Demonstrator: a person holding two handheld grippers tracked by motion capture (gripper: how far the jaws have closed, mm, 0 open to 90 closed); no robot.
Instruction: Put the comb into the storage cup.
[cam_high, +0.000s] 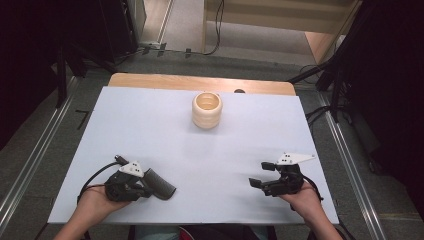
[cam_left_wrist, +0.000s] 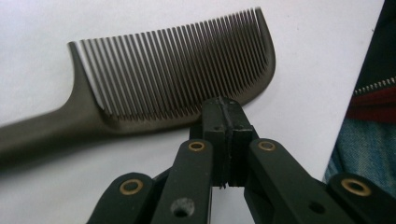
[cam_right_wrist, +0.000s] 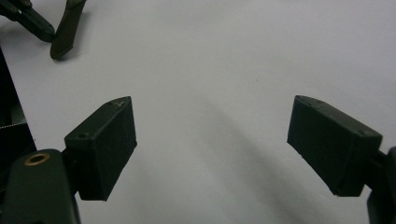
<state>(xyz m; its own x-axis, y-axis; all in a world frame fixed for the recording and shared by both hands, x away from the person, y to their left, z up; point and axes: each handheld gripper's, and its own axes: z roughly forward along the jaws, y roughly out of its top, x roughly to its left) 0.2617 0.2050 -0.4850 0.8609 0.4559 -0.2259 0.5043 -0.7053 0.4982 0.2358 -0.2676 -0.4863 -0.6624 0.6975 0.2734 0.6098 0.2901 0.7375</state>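
While the white surface (cam_high: 200, 160) carries a ribbed cream cup (cam_high: 206, 109) at its far middle, the dark comb (cam_left_wrist: 154, 84) lies flat near the front left, its handle towards the person; the left claw (cam_left_wrist: 228, 135) is pinched on its spine, the right claw (cam_right_wrist: 212, 144) gapes empty

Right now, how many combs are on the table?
1. The dark comb lies at the table's near left edge, at the tips of the shut left gripper.

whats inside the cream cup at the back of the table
From the high view, the ribbed cream cup shows only its pale inner wall and looks empty. Its bottom is hidden by the near rim, so something small lying there can't be ruled out.
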